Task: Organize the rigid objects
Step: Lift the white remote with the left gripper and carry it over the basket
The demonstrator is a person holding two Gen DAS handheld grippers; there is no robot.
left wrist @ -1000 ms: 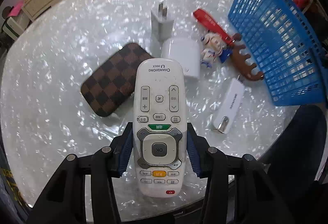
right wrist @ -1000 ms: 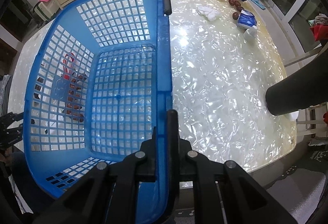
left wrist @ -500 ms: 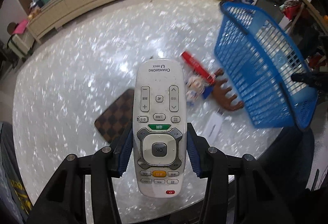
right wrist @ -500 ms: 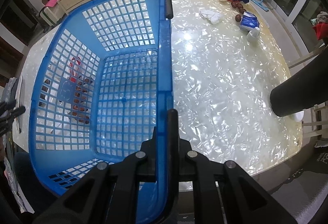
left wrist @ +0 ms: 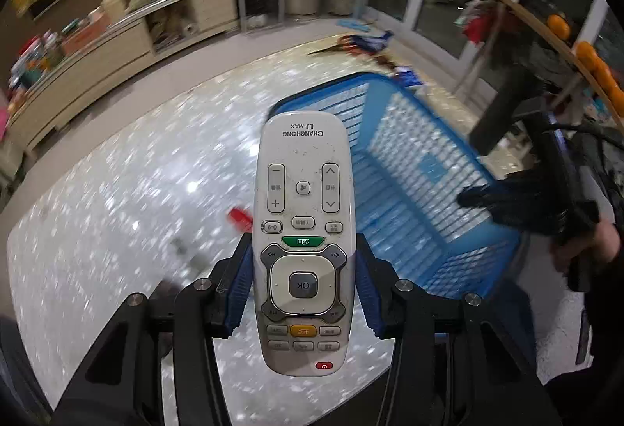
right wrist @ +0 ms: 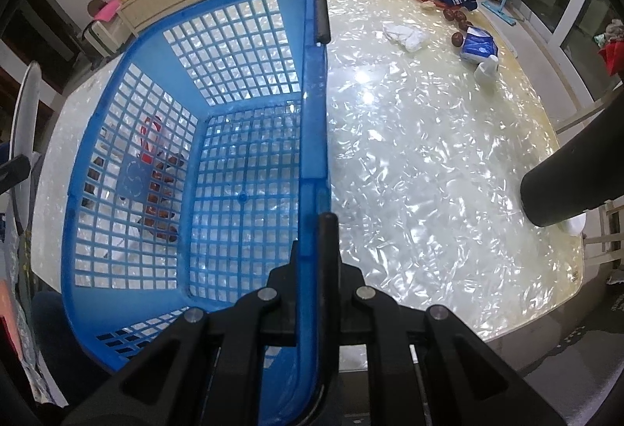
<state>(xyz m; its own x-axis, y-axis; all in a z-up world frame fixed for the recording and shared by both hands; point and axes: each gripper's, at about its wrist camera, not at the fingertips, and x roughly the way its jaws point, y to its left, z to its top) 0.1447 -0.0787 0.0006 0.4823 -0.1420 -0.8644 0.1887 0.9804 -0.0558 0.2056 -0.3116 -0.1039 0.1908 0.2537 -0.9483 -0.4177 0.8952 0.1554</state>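
Lifted higher since a second ago, the left gripper (left wrist: 303,281) clamps the remote (left wrist: 303,231), now left of the blue basket (right wrist: 241,153), whose rim the right gripper (right wrist: 314,254) pinches. Carrying step; next, lower it inside.

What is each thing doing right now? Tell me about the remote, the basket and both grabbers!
Remote: lifted off the table, pinched between the left gripper's pads.
Left gripper: shut on the remote.
Blue basket: tilted, nothing inside, held by its rim.
Right gripper: shut on the basket's rim.
Table: shiny, with small things lying on it.
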